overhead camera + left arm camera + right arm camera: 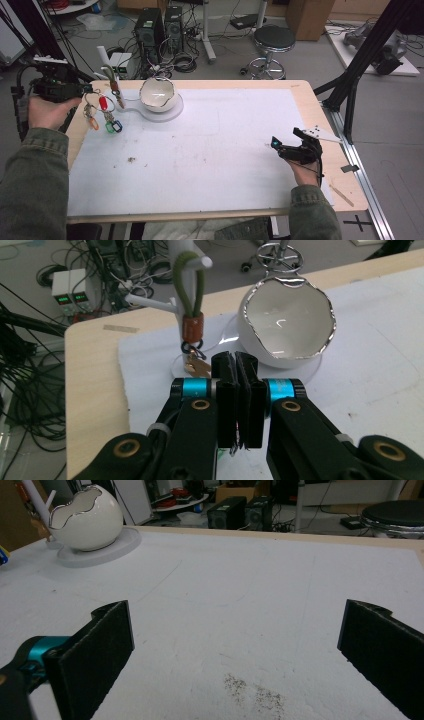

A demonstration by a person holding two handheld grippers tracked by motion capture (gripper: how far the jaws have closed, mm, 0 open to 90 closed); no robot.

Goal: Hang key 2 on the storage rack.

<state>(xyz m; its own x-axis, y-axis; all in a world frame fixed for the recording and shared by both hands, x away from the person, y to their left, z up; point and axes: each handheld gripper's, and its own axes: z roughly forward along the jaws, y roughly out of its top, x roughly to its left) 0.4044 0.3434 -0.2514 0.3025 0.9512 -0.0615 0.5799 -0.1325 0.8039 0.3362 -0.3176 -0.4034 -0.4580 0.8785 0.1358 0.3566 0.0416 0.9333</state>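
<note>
Left gripper (88, 89) raised off table's left edge, in left hand (46, 111); jaws pressed flat together in left gripper view, pinching wire ring of key bunch (102, 116) w/ orange, red, green & blue tags dangling below, over mat's near-left corner region. Right gripper (235, 645) low over white mat (210, 150), near right side, in right hand (302, 172); jaws spread wide apart, nothing betw. them, faint dark specks on mat just ahead. White egg-shaped bowl (285, 322) w/ jagged silver rim on round white base (167, 112) at mat's far-left. Beside it, white peg stand (180, 270) w/ olive loop strap (190, 287) hung on peg, brown collar & keys beneath. Wooden table (345, 165) bordering mat; stool (274, 40) & computer towers (160, 30) on floor beyond.
</note>
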